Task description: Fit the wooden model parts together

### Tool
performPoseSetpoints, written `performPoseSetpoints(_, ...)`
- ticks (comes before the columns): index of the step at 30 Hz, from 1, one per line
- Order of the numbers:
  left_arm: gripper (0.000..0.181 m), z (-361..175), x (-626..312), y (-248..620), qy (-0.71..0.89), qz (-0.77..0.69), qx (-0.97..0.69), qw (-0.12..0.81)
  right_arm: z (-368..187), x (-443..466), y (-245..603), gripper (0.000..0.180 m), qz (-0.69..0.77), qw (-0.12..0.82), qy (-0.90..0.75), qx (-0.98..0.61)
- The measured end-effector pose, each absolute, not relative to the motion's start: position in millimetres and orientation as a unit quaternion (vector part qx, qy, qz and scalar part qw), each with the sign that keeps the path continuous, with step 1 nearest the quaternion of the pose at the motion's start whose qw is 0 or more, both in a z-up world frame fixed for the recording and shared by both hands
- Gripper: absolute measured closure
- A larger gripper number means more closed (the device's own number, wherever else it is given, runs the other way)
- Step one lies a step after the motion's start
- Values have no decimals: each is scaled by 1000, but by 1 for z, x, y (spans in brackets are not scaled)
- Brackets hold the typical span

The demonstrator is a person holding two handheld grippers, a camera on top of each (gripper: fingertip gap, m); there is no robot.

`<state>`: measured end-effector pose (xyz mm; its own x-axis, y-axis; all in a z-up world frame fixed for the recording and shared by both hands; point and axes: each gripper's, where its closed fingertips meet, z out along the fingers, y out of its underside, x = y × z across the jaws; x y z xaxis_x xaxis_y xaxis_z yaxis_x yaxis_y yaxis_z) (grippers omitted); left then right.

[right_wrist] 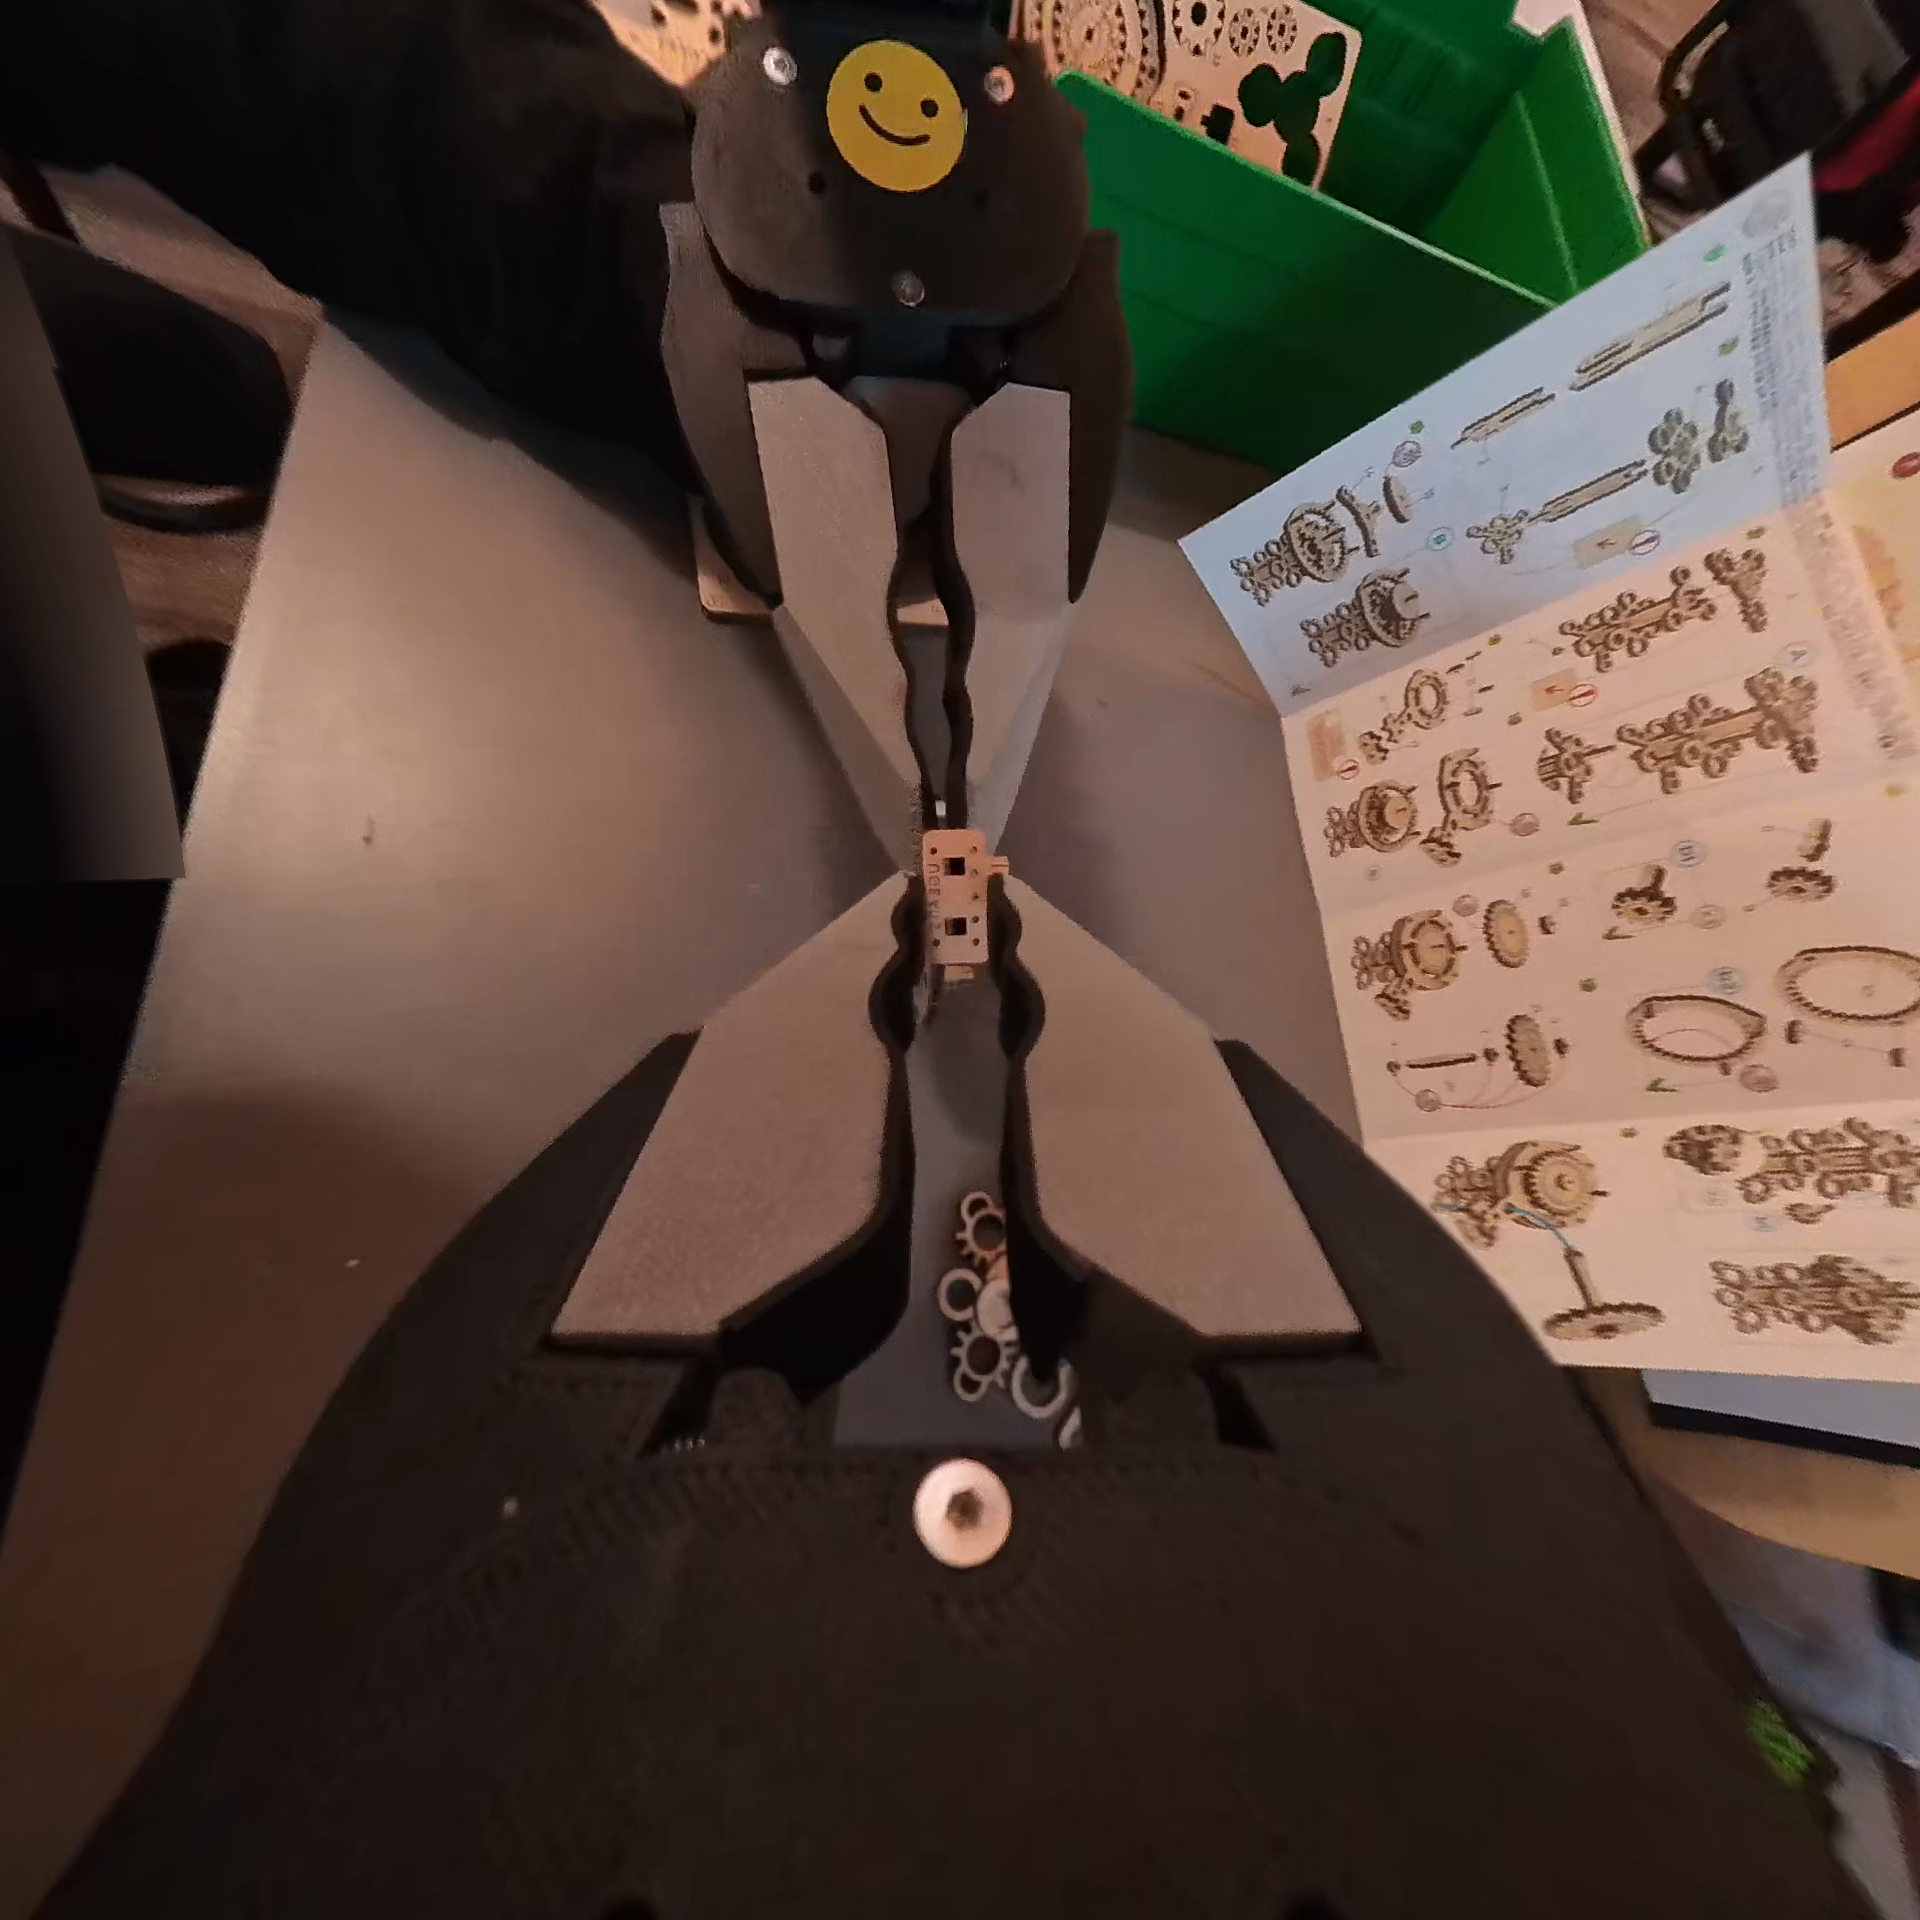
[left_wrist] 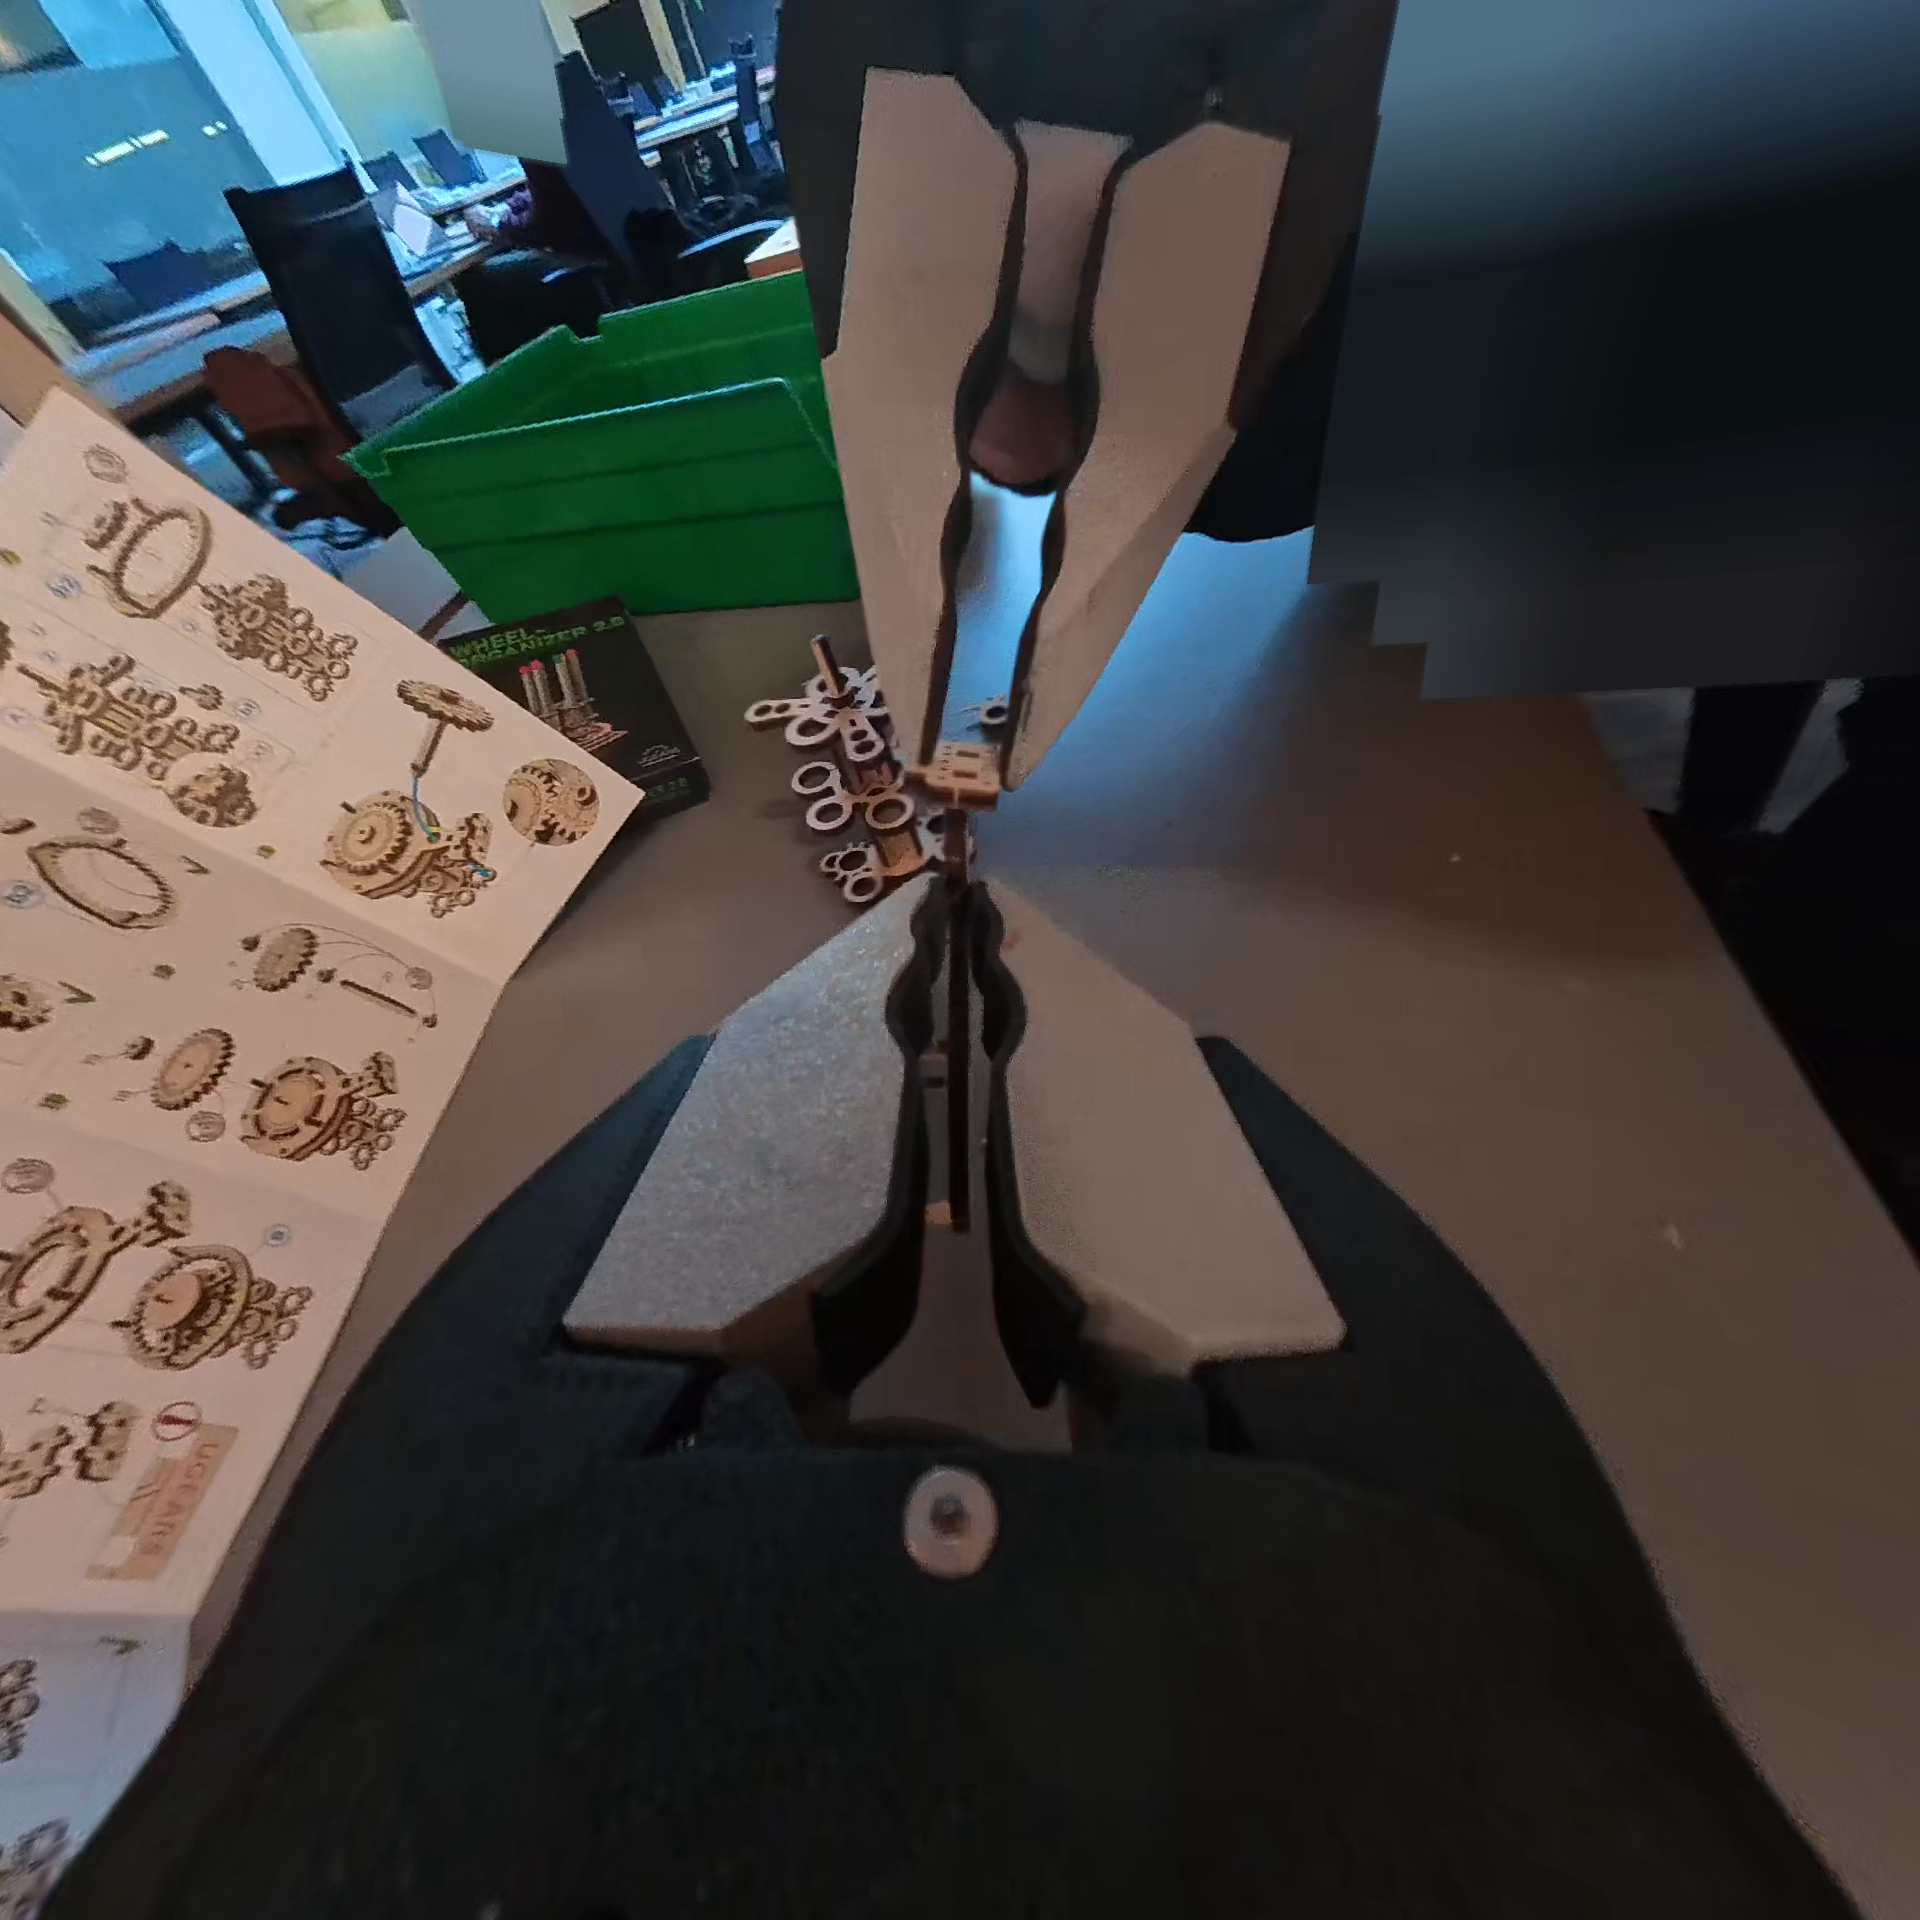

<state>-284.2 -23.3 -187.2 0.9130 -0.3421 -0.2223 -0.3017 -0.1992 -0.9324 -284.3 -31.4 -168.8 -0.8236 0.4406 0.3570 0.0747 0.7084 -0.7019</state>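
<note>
**Slotted block meets stick, tip to tip**

The left gripper (left_wrist: 956, 894) is clenched on a thin dark wooden stick (left_wrist: 957, 1049). The right gripper (right_wrist: 954, 920) pinches a small pale wooden block with square slots (right_wrist: 957, 906), touching the stick's end above the grey table (left_wrist: 1351, 987). Judging by this, the joint looks begun, not seated. A partly built ringed wooden assembly (left_wrist: 857, 769) waits just beyond, near the unfolded instruction sheet (left_wrist: 260, 831) and green bin (left_wrist: 644, 488).

A grey table (left_wrist: 1351, 987) is carrying an unfolded instruction sheet (left_wrist: 208, 935) along its left edge, a small dark box (left_wrist: 582, 707) beside it, a green bin (left_wrist: 644, 488) toward the far edge, and a ringed wooden assembly (left_wrist: 852, 790) lying mid-table.
</note>
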Motion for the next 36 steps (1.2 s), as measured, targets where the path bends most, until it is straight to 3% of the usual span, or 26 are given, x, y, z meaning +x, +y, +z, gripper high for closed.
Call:
performPoseSetpoints(15, 181, -187, -279, -24, 262, 41, -746, 611, -169, -277, -36, 172, 319, 321, -886, -104)
performPoseSetpoints(36, 181, -184, -271, -24, 296, 75, -723, 620, -165, -268, -38, 172, 341, 321, -880, -76)
